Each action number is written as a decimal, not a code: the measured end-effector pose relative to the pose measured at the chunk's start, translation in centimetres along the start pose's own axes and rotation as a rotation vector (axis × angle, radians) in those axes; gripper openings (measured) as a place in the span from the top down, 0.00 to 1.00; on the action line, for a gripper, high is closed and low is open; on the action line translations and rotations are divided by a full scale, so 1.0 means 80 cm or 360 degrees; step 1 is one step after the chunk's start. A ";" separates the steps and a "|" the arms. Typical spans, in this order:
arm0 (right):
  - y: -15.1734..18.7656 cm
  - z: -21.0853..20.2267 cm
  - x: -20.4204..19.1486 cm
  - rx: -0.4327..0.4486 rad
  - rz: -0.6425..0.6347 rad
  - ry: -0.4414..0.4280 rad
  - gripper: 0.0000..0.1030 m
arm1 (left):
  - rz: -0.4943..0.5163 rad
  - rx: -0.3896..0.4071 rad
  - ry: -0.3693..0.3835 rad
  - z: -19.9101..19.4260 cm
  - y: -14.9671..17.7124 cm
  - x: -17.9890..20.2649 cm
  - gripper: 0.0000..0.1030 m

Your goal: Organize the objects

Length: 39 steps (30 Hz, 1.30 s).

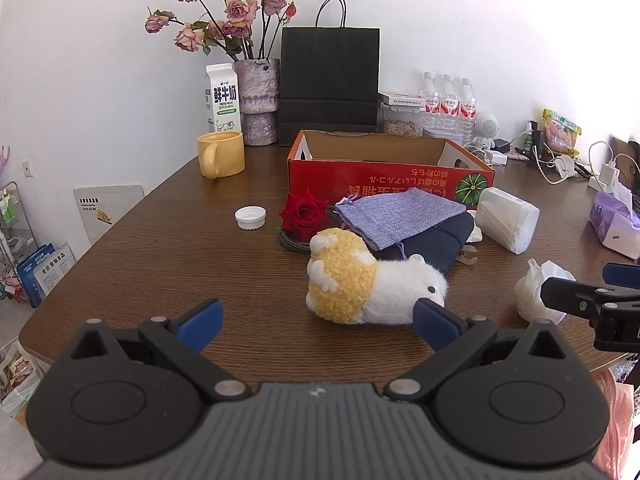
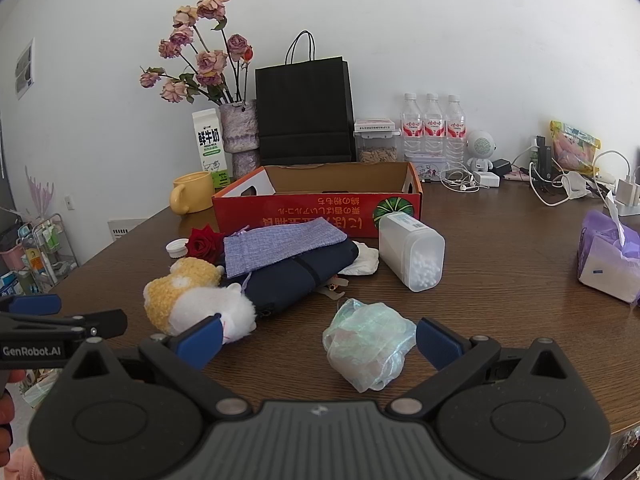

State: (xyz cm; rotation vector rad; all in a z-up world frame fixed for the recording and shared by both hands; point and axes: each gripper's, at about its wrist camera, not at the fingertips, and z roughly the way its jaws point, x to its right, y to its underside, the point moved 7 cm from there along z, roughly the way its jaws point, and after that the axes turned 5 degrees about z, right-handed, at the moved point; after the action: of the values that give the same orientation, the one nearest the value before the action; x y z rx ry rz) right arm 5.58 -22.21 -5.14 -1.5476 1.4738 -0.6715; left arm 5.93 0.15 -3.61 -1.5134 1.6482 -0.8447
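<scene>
A yellow-and-white plush toy (image 1: pixel 360 284) (image 2: pixel 196 300) lies on the brown table (image 1: pixel 160 264), just ahead of my open left gripper (image 1: pixel 316 326), near its right finger. Behind the toy lie a red rose (image 1: pixel 303 213), a lilac cloth pouch (image 1: pixel 396 216) on a dark blue pouch (image 2: pixel 304 272), and a white bottle cap (image 1: pixel 250 217). A clear cotton-swab jar (image 2: pixel 412 250) lies on its side. A crumpled translucent bag (image 2: pixel 368 344) rests between the fingers of my open right gripper (image 2: pixel 318 344), untouched. An open red cardboard box (image 1: pixel 384 172) (image 2: pixel 320 208) stands behind the pile.
Along the back wall stand a yellow mug (image 1: pixel 220 154), a milk carton (image 1: pixel 221 96), a vase of dried roses (image 1: pixel 260 100), a black paper bag (image 1: pixel 330 84), water bottles (image 1: pixel 448 104) and tangled chargers (image 2: pixel 560 184). A purple tissue pack (image 2: pixel 608 256) lies at the right.
</scene>
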 end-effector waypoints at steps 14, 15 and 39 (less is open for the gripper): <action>0.001 0.002 -0.001 0.0002 -0.0002 0.0001 0.00 | 0.0000 0.0001 0.0000 0.000 0.000 0.000 0.00; 0.001 0.002 -0.001 0.0003 -0.0003 0.0001 0.00 | 0.0000 0.0000 0.0000 0.000 0.000 0.000 0.00; -0.001 0.002 -0.002 0.0007 -0.0008 0.0002 0.00 | -0.0001 0.0003 0.0000 -0.001 -0.001 0.000 0.00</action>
State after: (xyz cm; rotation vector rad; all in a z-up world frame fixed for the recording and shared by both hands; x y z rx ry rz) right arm 5.70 -22.00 -5.10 -1.5483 1.4686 -0.6786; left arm 5.88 0.13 -3.51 -1.5124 1.6466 -0.8467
